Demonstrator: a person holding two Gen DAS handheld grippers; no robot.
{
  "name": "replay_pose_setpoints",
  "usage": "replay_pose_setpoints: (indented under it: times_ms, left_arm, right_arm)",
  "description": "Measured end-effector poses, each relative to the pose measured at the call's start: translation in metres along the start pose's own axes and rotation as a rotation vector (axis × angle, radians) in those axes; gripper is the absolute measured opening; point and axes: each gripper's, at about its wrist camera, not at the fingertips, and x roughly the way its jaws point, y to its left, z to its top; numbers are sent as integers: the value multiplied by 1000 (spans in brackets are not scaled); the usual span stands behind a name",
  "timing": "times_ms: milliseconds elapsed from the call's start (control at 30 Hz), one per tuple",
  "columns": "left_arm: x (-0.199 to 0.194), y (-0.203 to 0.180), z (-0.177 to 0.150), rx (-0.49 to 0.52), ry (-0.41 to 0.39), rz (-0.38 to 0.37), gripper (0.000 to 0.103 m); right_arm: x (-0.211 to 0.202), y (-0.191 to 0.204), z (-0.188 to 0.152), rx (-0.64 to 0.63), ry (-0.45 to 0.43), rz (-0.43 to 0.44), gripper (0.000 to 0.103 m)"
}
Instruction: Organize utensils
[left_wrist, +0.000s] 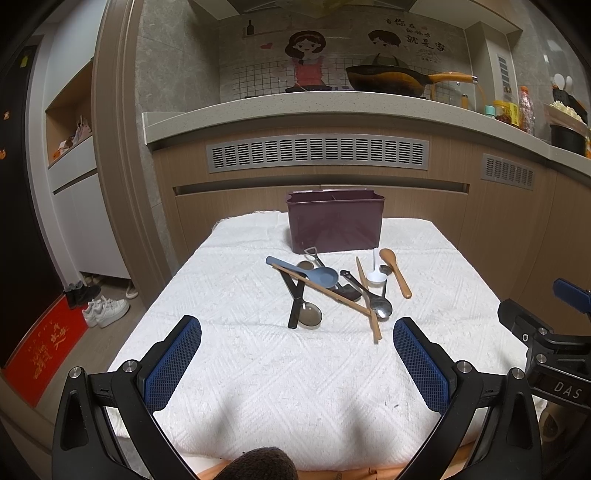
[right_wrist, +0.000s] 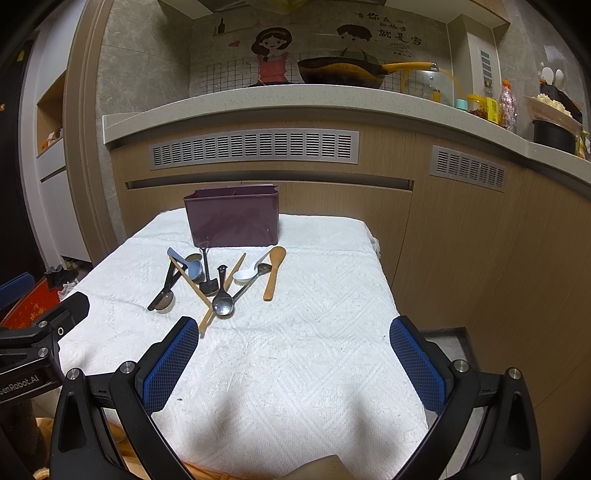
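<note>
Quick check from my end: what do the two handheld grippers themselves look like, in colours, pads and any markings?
Both match: the left gripper and right gripper have glossy black curved frames, silver bolt heads and blue cross-hatched finger pads. White lettering shows on the bodies: "DAS" on the right, "enRobot.AI" on the left.

Both wrist views look forward, low over the near counter edge, toward the purple caddy (left_wrist: 334, 221) (right_wrist: 233, 218); left view sits further left.

mixed utensils (left_wrist: 332, 291) jumbled flat, overlapping, just before upright maroon holder (left_wrist: 334, 221); wooden spoon (left_wrist: 396, 271) lies apart.
</note>
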Motion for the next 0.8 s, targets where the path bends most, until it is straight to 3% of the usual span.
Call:
replay_pose_setpoints:
  times_ms: [267, 400, 567, 700, 800]
  left_arm:
    - [1, 5, 3, 2, -8, -5, 103]
    - [2, 6, 5, 1, -20, -8, 103]
    - [8, 10, 14, 0, -34, -16, 103]
    - [23, 10, 27, 20, -61, 2, 103]
    - [44, 10, 39, 48, -43, -3, 103]
  right_arm:
    - [-1, 0, 2, 5, -27, 30, 103]
    - [5, -1, 2, 20, 13, 53, 103]
    - [8, 0, 6, -3, 14, 19, 103]
    - [15, -3, 25, 9, -31, 21, 103]
    - [23, 0, 46, -15, -117, 13, 103]
